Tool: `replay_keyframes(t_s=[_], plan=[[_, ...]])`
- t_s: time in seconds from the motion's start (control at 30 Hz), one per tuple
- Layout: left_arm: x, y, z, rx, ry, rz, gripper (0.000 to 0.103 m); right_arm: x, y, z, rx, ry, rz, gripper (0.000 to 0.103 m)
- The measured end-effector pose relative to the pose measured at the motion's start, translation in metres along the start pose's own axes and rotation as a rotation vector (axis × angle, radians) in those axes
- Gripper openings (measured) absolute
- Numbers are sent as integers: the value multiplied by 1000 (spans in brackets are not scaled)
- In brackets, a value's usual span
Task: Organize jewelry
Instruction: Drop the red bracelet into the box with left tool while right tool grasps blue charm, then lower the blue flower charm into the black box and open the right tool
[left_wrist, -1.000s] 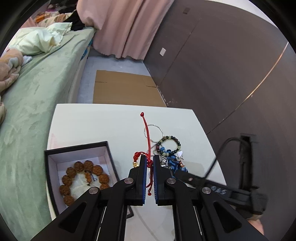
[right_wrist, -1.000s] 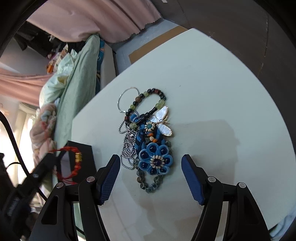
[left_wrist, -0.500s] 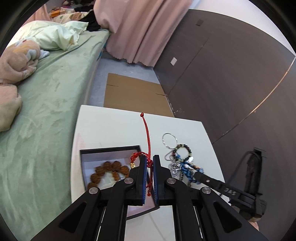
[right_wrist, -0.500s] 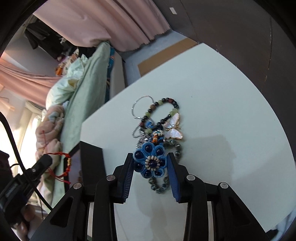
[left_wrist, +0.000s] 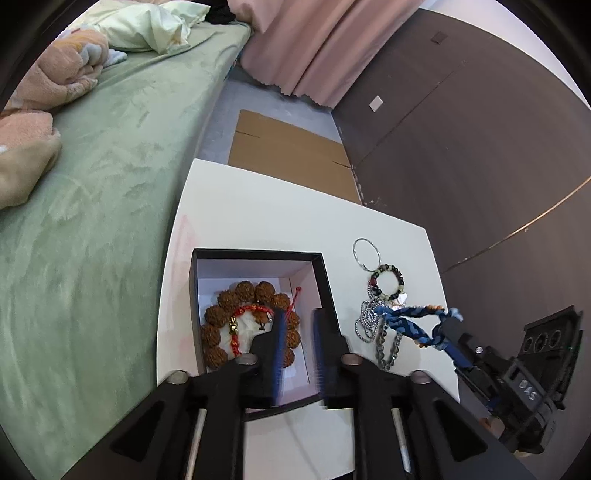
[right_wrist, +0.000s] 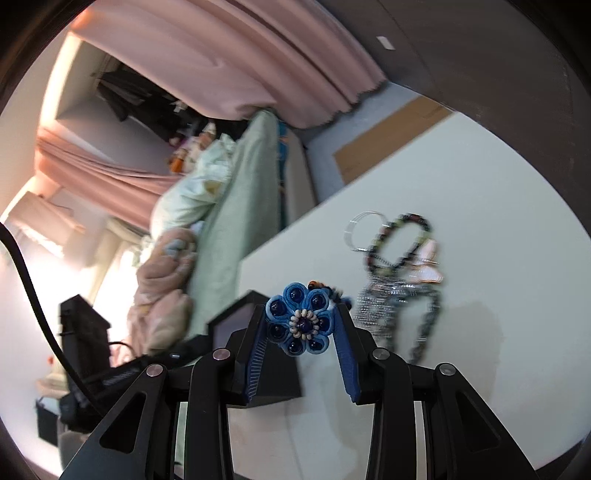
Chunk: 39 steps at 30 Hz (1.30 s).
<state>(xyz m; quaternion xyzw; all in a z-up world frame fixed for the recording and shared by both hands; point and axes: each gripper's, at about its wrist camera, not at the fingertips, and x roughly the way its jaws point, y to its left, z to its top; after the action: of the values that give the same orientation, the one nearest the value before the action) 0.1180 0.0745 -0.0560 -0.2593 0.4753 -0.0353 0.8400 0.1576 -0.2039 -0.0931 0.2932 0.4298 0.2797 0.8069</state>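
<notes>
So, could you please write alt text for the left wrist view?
The open left gripper hovers over a black box holding a brown bead bracelet and a red cord bracelet. On the white table beside it lies tangled jewelry.

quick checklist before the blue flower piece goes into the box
1. Right gripper shut on the blue flower necklace: ok.
2. Necklace clear of the jewelry pile: not ok, its cord still reaches the chains.
3. Left gripper open, red string bracelet released in the black box: ok.
4. Left gripper clear of the box: not ok, it hangs over the opening.
5. Room in the box beside the brown bead bracelet: cannot tell.
</notes>
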Motion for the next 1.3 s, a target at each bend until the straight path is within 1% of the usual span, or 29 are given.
replay_keyframes(t_s=[0.03, 0.07, 0.13, 0.2, 0.37, 0.57, 0.67, 0.73, 0.77, 0.8, 0.93, 0.97, 1.0, 1.03, 1.1, 1.2, 1.3], plan=[[-3, 1, -1, -5, -11, -9, 49, -2, 5, -1, -9, -11, 26, 37], [-7, 2, -2, -9, -23, -12, 66, -3, 10, -3, -16, -20, 48, 37], [-16, 3, -3, -14, -62, -19, 76, -4, 18, -4, -27, -34, 85, 37], [-23, 5, -3, -14, -80, -24, 76, -7, 25, -8, -40, -48, 130, 37], [-30, 18, -2, -46, -88, -19, 77, -3, 40, -15, -64, -57, 207, 37], [-43, 31, -4, -72, -117, -15, 77, 16, 60, -28, -73, -36, 242, 37], [-47, 38, -4, -86, -123, -13, 78, 32, 70, -32, -83, -8, 259, 38], [-49, 41, -4, -92, -125, -14, 78, 43, 72, -33, -83, 26, 253, 47], [-50, 42, -5, -94, -127, -15, 78, 50, 71, -34, -69, 53, 241, 56], [-51, 42, -4, -95, -129, -17, 78, 56, 68, -35, -53, 75, 220, 58], [-53, 42, -4, -98, -132, -23, 78, 55, 57, -34, -24, 75, 160, 59], [-53, 42, -4, -98, -131, -25, 78, 52, 56, -33, -23, 69, 154, 62], [-54, 41, -4, -98, -131, -28, 78, 49, 54, -33, -23, 62, 150, 69], [-54, 40, -5, -98, -133, -31, 78, 45, 52, -33, -23, 53, 144, 71], [-55, 38, -5, -96, -135, -36, 78, 37, 49, -33, -22, 27, 130, 72], [-53, 34, -5, -93, -134, -51, 78, 29, 43, -32, -10, 22, 136, 73], [-50, 26, -6, -79, -133, -45, 78, 19, 37, -30, 1, 3, 121, 76]])
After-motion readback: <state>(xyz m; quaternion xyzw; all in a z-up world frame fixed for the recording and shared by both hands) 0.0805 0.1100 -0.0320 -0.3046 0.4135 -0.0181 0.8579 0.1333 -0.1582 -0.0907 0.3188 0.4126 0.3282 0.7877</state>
